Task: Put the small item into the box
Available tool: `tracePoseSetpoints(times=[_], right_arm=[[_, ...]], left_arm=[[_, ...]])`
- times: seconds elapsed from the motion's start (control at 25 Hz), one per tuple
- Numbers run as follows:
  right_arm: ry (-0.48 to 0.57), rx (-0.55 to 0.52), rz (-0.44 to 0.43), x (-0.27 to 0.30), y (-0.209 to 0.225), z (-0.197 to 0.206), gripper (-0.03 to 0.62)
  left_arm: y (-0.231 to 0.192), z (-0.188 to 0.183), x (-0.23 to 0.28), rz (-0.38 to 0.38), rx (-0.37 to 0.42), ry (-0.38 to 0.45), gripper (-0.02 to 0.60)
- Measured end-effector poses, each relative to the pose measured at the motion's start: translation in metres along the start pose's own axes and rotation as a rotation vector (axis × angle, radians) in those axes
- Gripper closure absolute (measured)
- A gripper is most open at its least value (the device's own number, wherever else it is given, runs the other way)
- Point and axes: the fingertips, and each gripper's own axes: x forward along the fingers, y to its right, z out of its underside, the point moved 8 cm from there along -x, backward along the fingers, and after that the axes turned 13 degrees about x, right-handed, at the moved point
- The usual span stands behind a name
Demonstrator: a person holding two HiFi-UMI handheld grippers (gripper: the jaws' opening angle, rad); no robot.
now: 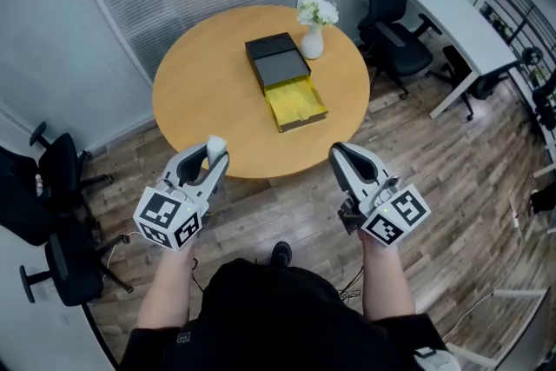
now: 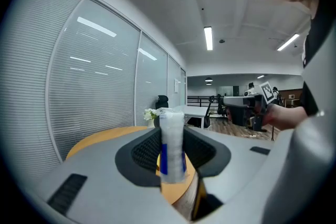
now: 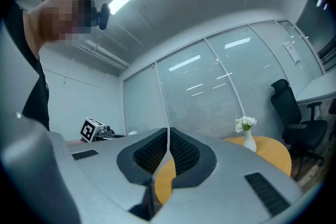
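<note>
The small item [image 1: 215, 143] is a white roll with a blue band [image 2: 171, 147]. It stands upright between the jaws of my left gripper [image 1: 212, 154], which is shut on it, in front of the near edge of the round wooden table [image 1: 205, 91]. The box [image 1: 296, 102] lies open on the table's middle, with a yellow inside and a black lid part [image 1: 276, 58] behind it. My right gripper [image 1: 339, 155] hovers at the table's near right edge. Its jaws meet with nothing between them [image 3: 168, 145]. Both grippers are well short of the box.
A white vase of flowers [image 1: 314, 29] stands just right of the box's far end. Black office chairs stand at the far right [image 1: 395, 13] and the left [image 1: 61, 178]. A white desk [image 1: 460, 22] is at the right, on a wood floor.
</note>
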Motion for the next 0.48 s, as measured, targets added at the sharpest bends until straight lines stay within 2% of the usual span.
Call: tracePoseSetpoints(times=[0.2, 0.48], right_arm=[[-0.004, -0.001, 0.008, 0.008, 0.013, -0.009, 0.556], [0.028, -0.014, 0.081, 0.028, 0.035, -0.019, 0.556]], left_arm=[[-0.015, -0.002, 0.022, 0.005, -0.002, 0.018, 0.445], [-0.052, -0.002, 0.066, 0.074, 0.006, 0.06, 0.445]])
